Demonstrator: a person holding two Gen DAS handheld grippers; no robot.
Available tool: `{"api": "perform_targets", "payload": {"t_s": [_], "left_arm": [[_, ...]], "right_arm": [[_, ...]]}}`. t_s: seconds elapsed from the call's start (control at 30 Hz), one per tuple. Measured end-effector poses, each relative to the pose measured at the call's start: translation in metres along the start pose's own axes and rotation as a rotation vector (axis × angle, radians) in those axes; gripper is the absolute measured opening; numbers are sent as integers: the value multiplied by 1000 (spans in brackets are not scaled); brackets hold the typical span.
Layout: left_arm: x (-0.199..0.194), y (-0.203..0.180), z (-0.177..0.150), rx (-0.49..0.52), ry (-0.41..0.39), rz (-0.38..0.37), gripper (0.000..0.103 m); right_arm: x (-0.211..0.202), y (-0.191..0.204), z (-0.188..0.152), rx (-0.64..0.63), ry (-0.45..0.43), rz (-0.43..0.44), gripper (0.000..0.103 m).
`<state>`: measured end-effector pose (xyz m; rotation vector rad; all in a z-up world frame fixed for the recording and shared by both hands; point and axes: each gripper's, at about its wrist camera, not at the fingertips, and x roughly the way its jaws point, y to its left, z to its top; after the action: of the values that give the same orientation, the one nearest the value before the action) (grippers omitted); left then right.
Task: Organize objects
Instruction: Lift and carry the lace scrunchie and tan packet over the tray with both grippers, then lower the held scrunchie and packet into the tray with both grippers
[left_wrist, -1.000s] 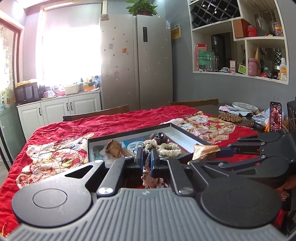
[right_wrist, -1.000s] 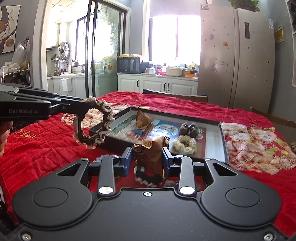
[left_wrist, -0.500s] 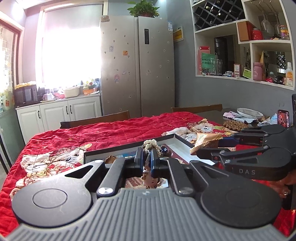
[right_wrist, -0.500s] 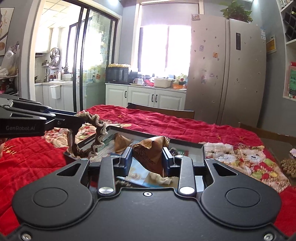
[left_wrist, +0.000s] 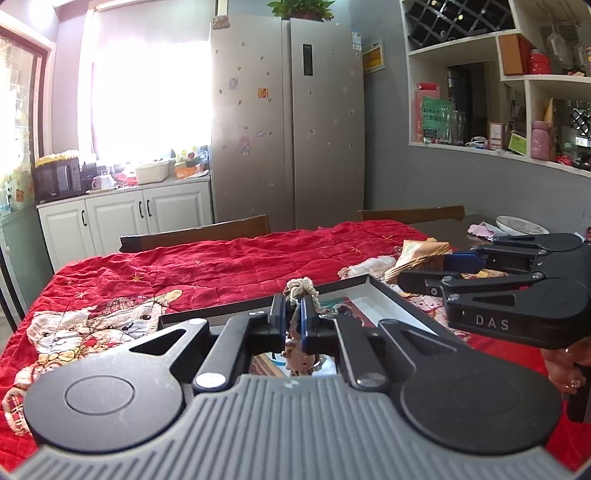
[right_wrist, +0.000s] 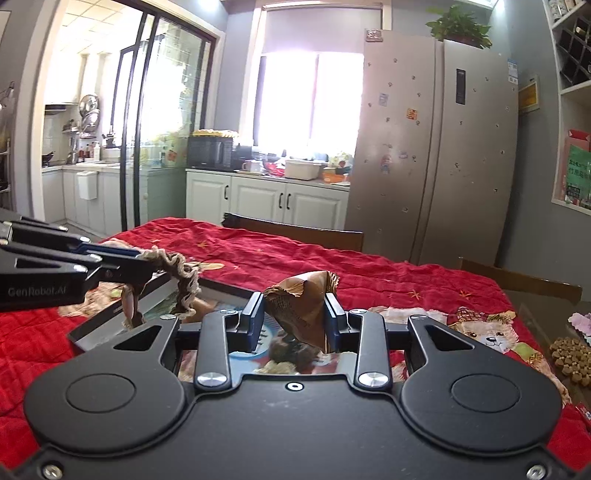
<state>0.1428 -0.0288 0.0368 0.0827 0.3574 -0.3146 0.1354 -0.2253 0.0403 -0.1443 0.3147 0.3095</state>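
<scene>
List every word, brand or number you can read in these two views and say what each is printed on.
"DAS": side of the right hand-held gripper, seen from the left wrist view.
"GenRobot.AI": side of the left hand-held gripper, seen from the right wrist view.
Green sign on the shelf: characters too small to read.
Fridge stickers and labels: too blurred to read.

Each wrist camera looks forward along its own fingers, low and close over the tray (left_wrist: 373, 282), apparently facing the fridge (right_wrist: 436, 147); both views share these.
</scene>
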Motion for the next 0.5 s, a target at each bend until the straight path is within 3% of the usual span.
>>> {"api": "perform_targets", "payload": {"t_s": [0.5], "left_arm": [[76, 6, 1, -51, 72, 56, 9]], "right_arm": [[94, -38, -15, 98, 88, -68, 32]]}}
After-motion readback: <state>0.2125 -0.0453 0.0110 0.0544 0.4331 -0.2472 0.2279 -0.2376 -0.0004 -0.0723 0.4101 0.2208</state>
